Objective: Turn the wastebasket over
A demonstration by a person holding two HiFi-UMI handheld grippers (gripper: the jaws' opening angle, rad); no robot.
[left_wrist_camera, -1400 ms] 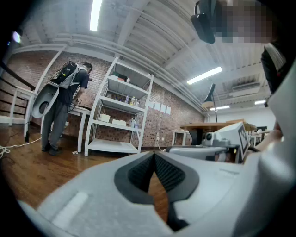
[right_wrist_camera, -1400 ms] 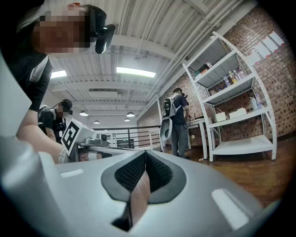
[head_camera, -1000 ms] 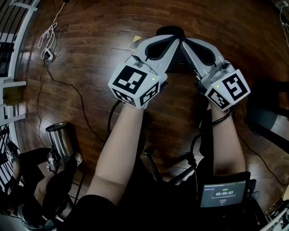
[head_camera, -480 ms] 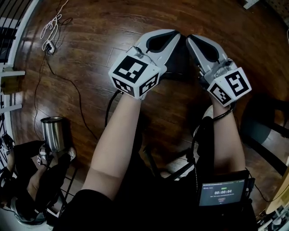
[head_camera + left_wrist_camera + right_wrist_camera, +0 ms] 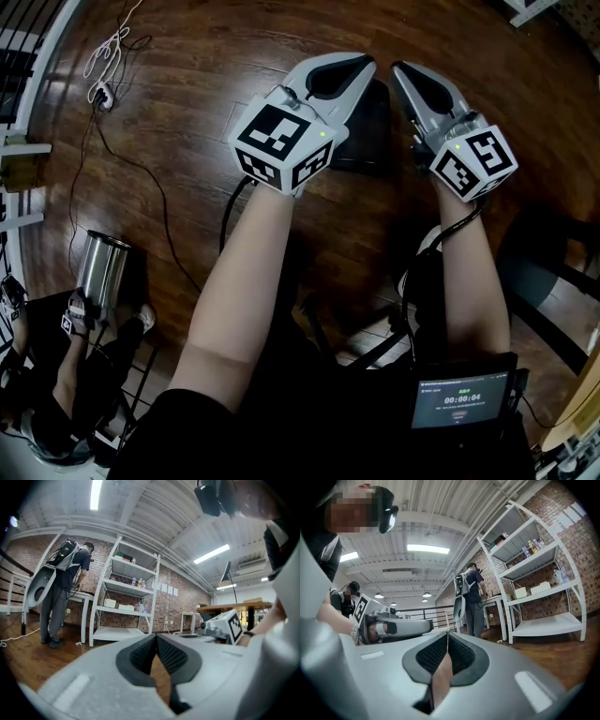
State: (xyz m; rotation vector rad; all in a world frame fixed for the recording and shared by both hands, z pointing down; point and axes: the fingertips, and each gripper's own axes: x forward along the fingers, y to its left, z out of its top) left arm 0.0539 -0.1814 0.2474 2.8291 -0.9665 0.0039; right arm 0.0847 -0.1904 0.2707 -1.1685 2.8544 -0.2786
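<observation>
Left gripper (image 5: 156, 637): jaws clenched tip to tip, nothing between them. Right gripper (image 5: 447, 637): likewise clenched, empty. In the head view both pointed toward 12 o'clock. A dark boxy thing, taken to be the wastebasket (image 5: 367, 131), sat just below and between them. Risk: clenched jaws could only shove it, so it might skid on the wood floor (image 5: 187, 84) instead of tipping. The cable (image 5: 230, 211) at its 7 o'clock might snag.

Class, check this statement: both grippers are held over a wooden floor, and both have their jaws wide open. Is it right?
Not quite. Both pairs of jaws are shut on nothing, not wide open: the left gripper view shows it for the left gripper, the right gripper view for the right gripper. Both are held over the wooden floor.
</observation>
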